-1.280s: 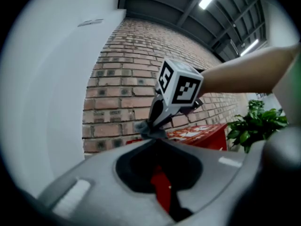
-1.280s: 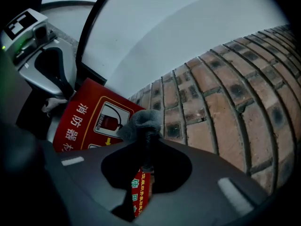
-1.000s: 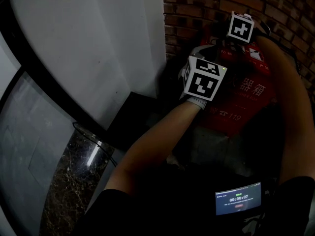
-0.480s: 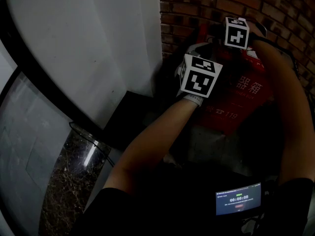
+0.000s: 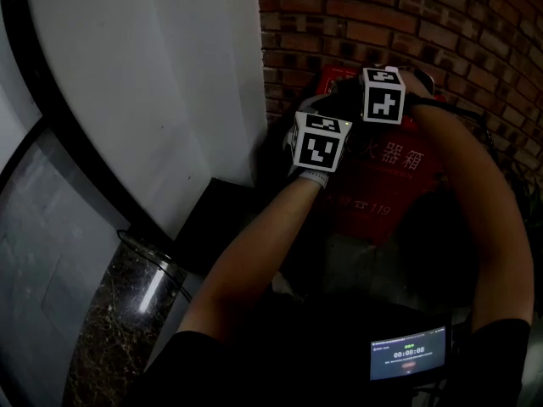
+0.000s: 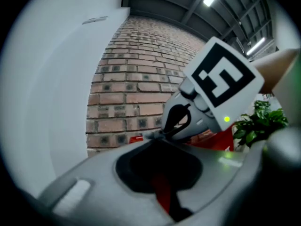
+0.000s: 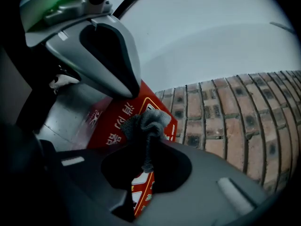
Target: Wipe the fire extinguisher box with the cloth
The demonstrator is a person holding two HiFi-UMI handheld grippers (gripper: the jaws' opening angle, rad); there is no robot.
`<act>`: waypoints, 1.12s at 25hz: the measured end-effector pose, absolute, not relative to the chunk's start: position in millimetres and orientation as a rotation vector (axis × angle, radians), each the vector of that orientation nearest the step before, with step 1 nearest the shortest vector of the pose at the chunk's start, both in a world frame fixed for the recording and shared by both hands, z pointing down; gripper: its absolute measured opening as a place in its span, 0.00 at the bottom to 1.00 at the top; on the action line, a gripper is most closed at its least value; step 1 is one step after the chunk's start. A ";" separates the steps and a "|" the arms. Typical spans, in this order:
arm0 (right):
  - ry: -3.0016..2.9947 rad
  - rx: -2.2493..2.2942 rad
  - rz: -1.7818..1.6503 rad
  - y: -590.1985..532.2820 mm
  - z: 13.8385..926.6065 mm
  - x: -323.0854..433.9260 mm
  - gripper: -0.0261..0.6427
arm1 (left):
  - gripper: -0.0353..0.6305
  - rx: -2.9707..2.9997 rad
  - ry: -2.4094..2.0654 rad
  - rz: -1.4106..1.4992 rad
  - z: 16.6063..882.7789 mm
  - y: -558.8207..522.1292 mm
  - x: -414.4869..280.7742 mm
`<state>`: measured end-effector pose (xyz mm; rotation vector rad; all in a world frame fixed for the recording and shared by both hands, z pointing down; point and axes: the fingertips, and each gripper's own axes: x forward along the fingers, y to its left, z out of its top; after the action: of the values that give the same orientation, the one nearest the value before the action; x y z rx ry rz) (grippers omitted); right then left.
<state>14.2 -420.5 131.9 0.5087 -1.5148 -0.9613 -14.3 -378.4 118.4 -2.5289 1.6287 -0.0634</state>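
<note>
The red fire extinguisher box [image 5: 386,181] with white lettering stands against the brick wall. In the head view both marker cubes hover over its upper left part, the left one [image 5: 321,145] nearer me, the right one [image 5: 383,95] just beyond it. My right gripper [image 7: 148,147] is shut on a bunched grey cloth [image 7: 145,124], which hangs over the box's red front [image 7: 117,121]. My left gripper [image 6: 157,145] is shut with nothing in it, just short of the right gripper's body [image 6: 188,119]. A strip of the red box [image 6: 162,192] shows below its jaws.
A brick wall [image 5: 441,24] rises behind the box. A white curved panel [image 5: 144,75] stands to the left, with a black base [image 5: 225,202] and a marble floor [image 5: 119,320] below. A green plant [image 6: 258,124] grows at the right. A small timer screen [image 5: 409,352] sits at my waist.
The head view has swung, so the box sits further left. The right gripper with the cloth has come down the box's top toward the lettering. The left gripper stays close beside it.
</note>
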 end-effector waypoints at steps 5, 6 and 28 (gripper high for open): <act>-1.534 0.469 -0.948 -389.9 149.1 17.2 0.08 | 0.06 -2.540 1.677 -0.118 132.4 -371.6 -16.0; -1.540 0.467 -0.951 -385.7 147.0 17.7 0.08 | 0.06 -2.539 1.680 -0.125 130.3 -372.6 -15.5; -1.557 0.585 -0.956 -380.9 91.0 48.9 0.09 | 0.06 -2.579 1.617 -0.079 98.4 -345.0 5.7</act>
<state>48.9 -380.9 91.0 0.5854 -1.5574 -0.9562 5.7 -345.0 98.4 -2.5787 1.6168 -0.0790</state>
